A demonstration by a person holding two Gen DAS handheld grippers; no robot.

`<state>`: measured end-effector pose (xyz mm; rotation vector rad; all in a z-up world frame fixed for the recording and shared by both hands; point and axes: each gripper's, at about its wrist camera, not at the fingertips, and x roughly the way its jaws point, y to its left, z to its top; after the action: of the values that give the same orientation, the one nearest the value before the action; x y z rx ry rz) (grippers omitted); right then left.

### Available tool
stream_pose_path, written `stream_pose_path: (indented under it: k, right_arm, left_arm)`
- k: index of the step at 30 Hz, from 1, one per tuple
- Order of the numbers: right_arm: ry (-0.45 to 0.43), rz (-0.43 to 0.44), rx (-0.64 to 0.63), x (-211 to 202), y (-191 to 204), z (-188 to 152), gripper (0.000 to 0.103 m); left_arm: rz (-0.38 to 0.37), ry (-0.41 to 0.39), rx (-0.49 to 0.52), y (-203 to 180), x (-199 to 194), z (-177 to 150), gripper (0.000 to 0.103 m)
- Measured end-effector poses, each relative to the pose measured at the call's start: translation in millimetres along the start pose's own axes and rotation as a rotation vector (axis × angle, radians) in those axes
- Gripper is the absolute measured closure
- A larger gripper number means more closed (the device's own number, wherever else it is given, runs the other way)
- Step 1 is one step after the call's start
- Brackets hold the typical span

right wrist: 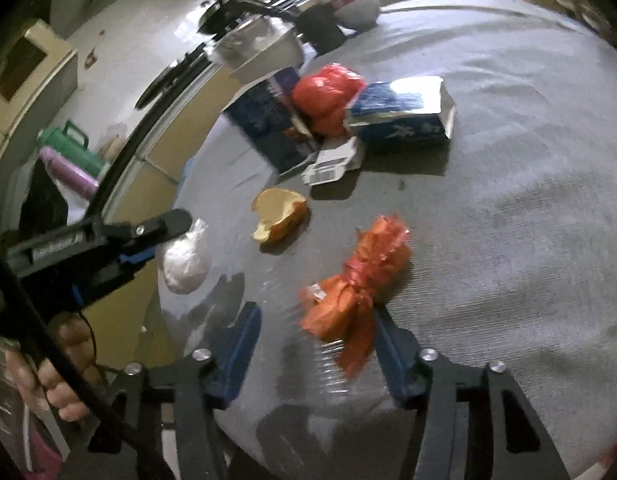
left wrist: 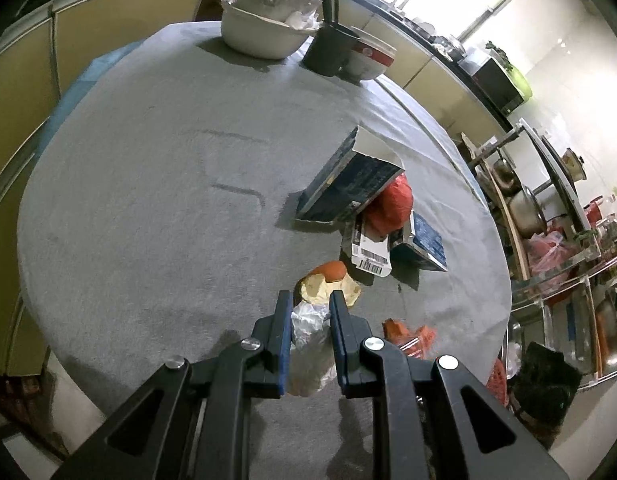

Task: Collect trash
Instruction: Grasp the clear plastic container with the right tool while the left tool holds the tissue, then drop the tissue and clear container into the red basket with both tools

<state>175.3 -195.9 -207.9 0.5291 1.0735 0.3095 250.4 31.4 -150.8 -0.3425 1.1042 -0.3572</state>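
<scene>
grey cloth-covered round counter [right wrist: 508,168], kitchen clutter beyond. my left tool [left wrist: 310,320] is clamped on a crumpled white plastic bag [left wrist: 308,324]. my right tool [right wrist: 314,344], jaws apart, straddles the knotted orange plastic bag [right wrist: 356,280], its long axis running away between them; right hand nearer.

A crumpled white wad [left wrist: 310,322] sits pinched between the left gripper's [left wrist: 310,304] blue pads, hanging off the table's near edge. Just beyond those fingertips lies a torn bread piece [left wrist: 328,282] — pale crumb up, brown crust behind. An orange wrapper bundle [right wrist: 354,280], knotted at its middle, lies between the right gripper's [right wrist: 314,320] spread jaws. Farther ahead cluster 2 blue cartons [right wrist: 402,114], a barcoded white box [right wrist: 332,166] and a red bag [right wrist: 328,94].
</scene>
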Motion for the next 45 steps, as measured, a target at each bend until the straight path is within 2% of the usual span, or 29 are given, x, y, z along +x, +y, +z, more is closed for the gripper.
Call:
stream_pose_path:
  k: [6,7,8,12,14,20,23,27,32,34,39,45]
  right_arm:
    - [0.004,-0.013,-0.082,4.4,16.4,-13.5,0.045]
    - [-0.006,-0.016,-0.088,3.6,17.3,-13.9,0.05]
    - [-0.007,-0.009,-0.093,3.7,17.6,-13.6,0.062]
    - [0.005,0.048,-0.063,1.7,13.4,-9.6,0.072]
    - [0.01,0.093,-0.006,1.2,6.9,-5.2,0.079]
    - [-0.002,0.252,0.155,-4.1,-15.9,4.2,0.079]
    - [-0.03,0.418,0.223,-15.5,-26.2,7.7,0.079]
    - [-0.075,0.573,0.292,-28.8,-38.7,14.9,0.079]
    - [-0.125,0.677,0.347,-45.0,-52.7,20.7,0.079]
    - [-0.164,0.676,0.335,-56.0,-54.5,25.1,0.079]
    - [-0.246,0.602,0.267,-91.2,-60.1,26.3,0.079]
    - [-0.329,0.394,0.204,-148.3,-85.8,9.4,0.079]
  left_arm:
    - [0.004,-0.002,-0.01,3.5,-1.4,-2.4,0.084]
    - [0.004,0.0,-0.011,4.0,-0.9,-2.9,0.084]
    - [0.006,0.002,-0.011,4.2,-0.8,-3.3,0.084]
    - [0.006,0.002,-0.014,4.3,-1.2,-4.0,0.084]
    - [0.01,-0.002,-0.01,3.2,-2.4,-3.8,0.084]
    - [0.01,-0.005,0.0,-2.2,-5.6,-4.7,0.084]
    - [0.008,-0.001,0.012,-8.3,-5.9,-5.7,0.084]
    - [0.011,0.0,0.024,-16.4,-5.1,-7.3,0.084]
    - [0.015,-0.003,0.039,-25.9,-7.0,-8.4,0.084]
    - [0.015,-0.01,0.05,-30.7,-10.3,-8.5,0.084]
    - [0.004,-0.024,0.092,-51.6,-19.0,-9.1,0.084]
    - [-0.03,-0.016,0.226,-111.6,-20.0,-16.6,0.084]
